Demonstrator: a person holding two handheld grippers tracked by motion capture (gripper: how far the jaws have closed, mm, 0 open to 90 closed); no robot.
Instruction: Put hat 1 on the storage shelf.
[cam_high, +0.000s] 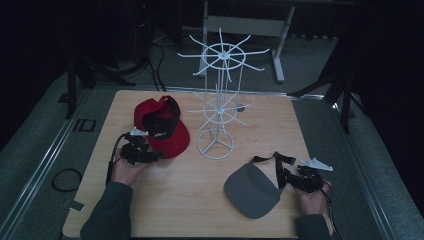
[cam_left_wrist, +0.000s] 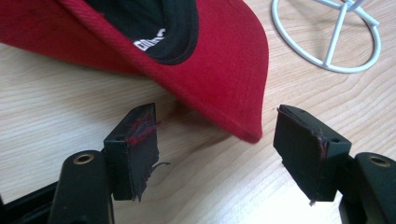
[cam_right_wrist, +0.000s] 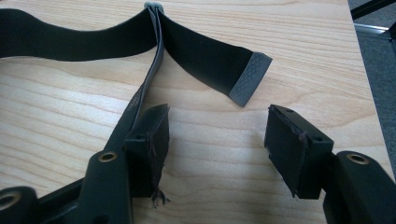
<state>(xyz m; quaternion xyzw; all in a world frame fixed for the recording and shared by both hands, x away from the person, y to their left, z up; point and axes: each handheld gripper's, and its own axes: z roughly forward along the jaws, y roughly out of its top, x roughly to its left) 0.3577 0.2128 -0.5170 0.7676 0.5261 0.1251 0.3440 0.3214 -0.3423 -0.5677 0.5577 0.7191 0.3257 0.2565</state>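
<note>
Two hats: red cap (cam_high: 162, 126) at left of the tabletop (cam_high: 190, 200), grey visor (cam_high: 250, 191) at right front, white wire rack (cam_high: 217, 107) standing between and behind them.
Cap position: upside down, black lining up, brim toward the rack's ring base (cam_left_wrist: 327, 44); brim edge just ahead of the left gripper (cam_high: 141, 151), pointing into the gap between its fingers (cam_left_wrist: 135, 149).
Left fingers: spread wide, holding nothing, red fibres stuck on the pads.
Visor position: flat on the tabletop, black strap (cam_right_wrist: 140, 39) trailing toward the right gripper (cam_high: 302, 177); grey strap tip (cam_right_wrist: 250, 77) lying loose just ahead of it.
Right fingers: also wide, empty; a thin strap band running just beside the left-hand finger (cam_right_wrist: 149, 144), contact unclear.
Handling, cap: likely light; brim stiff, crown soft and prone to collapse.
Hold, cap: brim edge the best bet, pinched across its thickness.
Handling, visor: light too; peak firm, strap limp and floppy.
Hold, visor: strap near the buckle, or the peak's rim; loose tip likely to slip or dangle.
Risk: fabric snagging on the frayed pads.
</note>
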